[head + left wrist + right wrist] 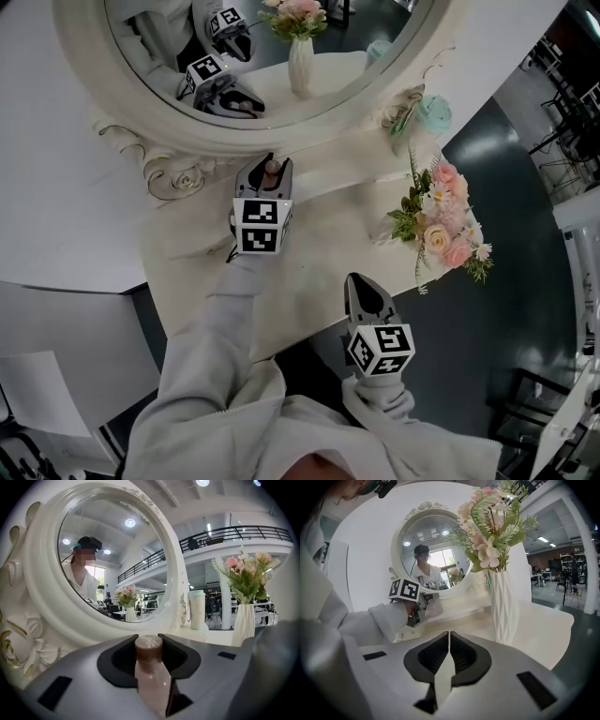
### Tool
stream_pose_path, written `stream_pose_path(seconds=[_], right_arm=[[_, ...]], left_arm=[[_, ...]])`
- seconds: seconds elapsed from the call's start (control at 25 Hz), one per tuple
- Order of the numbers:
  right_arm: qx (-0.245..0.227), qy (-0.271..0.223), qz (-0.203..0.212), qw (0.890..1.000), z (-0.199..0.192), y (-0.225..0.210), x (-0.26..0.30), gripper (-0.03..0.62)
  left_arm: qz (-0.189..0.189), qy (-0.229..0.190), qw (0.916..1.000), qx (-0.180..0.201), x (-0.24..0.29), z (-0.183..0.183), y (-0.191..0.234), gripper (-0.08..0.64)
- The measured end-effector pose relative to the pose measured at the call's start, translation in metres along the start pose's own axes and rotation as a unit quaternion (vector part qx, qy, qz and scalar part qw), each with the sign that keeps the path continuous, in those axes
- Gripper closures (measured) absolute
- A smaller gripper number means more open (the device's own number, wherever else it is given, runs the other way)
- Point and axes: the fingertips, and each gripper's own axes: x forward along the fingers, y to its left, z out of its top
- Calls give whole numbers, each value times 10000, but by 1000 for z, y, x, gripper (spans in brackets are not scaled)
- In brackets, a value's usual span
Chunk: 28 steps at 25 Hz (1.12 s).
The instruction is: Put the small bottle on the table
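Bottle (151,672), small, pale pink with a brown cap, stands upright, pinched between the jaws of the left gripper (265,173). In the head view this is at upper centre, over the white table (319,239), just below the frame of the round mirror (234,141). The right gripper (362,286), at lower centre, has its jaws pressed together on nothing. A flower vase (439,225) stands at the right.

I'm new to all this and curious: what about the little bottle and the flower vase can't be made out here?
- Left gripper view: the small bottle has its base hidden by the left gripper, so whether it touches the table can't be told.
- Head view: that gripper covers all but the bottle's top.
- Head view: the vase is mostly hidden beneath its flowers.
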Motion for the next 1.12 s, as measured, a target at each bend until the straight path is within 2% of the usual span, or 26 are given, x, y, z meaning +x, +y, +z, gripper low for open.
stream_pose_path(seconds=[0.28,0.6,0.8,0.88,0.92,1.0,1.12], right_arm=[[-20,31,0,10000,0,1,1,556],[-23,30,-3,10000,-3,5,-4,556],[-56,23,-5,10000,-3,9,-8,557],[-76,21,9,10000,-3,10,-8,556],[-86,16,18,10000,-3,11,-8,556],[-109,1,35,9999,-2,13,-8,556],[-143,-38,75,9999,1,17,-9,557]], left_arm=[[399,-59,9986,336,12,3,4,416],[388,-100,9982,448,12,2,1,410],[356,-147,9968,704,12,4,-1,407],[420,-152,9955,840,10,5,-1,386],[404,-138,9953,867,9,5,-3,353],[337,-92,9962,798,6,4,-6,289],[261,-40,9980,574,-4,0,-8,277]])
